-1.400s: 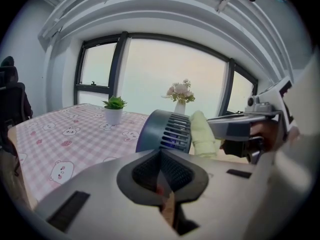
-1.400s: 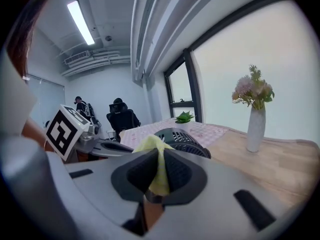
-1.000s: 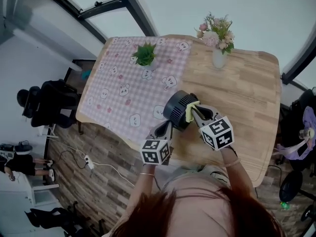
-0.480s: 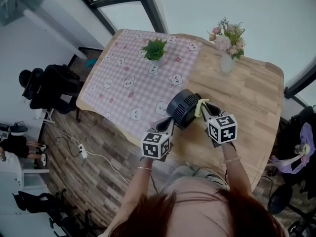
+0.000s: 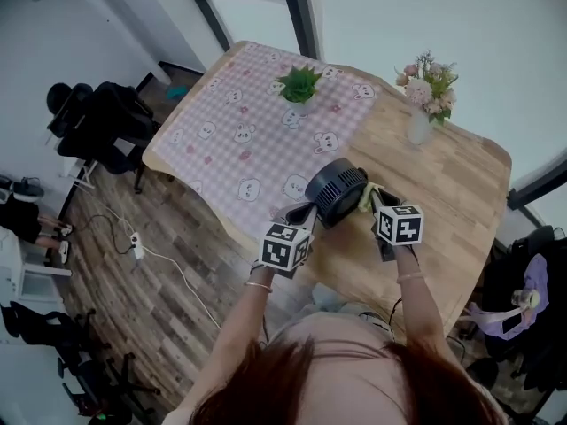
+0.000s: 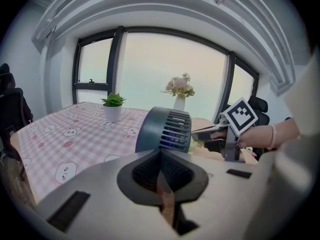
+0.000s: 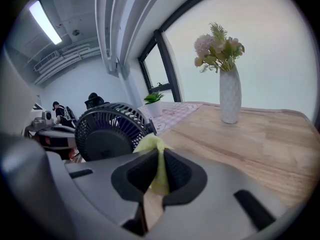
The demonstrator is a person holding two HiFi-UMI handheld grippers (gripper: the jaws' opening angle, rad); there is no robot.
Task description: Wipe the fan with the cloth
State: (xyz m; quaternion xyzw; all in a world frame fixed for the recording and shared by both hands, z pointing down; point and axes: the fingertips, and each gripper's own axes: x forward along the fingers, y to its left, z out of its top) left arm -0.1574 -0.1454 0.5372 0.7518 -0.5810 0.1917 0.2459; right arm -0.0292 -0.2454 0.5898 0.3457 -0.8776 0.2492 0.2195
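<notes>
Since a second ago my head view has swung, so the table [image 5: 461, 184] sits further right and more floor shows on the left, while the two grippers have kept their places on either side of the fan [image 5: 337, 187]. It stands near the near edge of the table, right where the pink checked table cover [image 5: 239, 122] ends and bare wood begins. My right gripper [image 5: 374, 200] is clamped on the yellow cloth [image 5: 366, 195]. In the right gripper view the cloth [image 7: 159, 159] is pinched between the dark pads of that gripper [image 7: 159, 176], and its free tip sticks up against the lower right rim of the fan's front grille [image 7: 107, 131] (touching it, as far as I can judge). My left gripper [image 5: 306, 212] has its jaws together with nothing between them. The left gripper view shows that gripper [image 6: 161, 176] pointing at the fan's dark housing [image 6: 165, 130] from just beside it, though I cannot tell whether it makes contact. On the far side of the table, a small potted plant [image 5: 299, 84] stands on the cover and a white vase of flowers [image 5: 423, 104] stands on the wood to the right, both well apart from the fan.
</notes>
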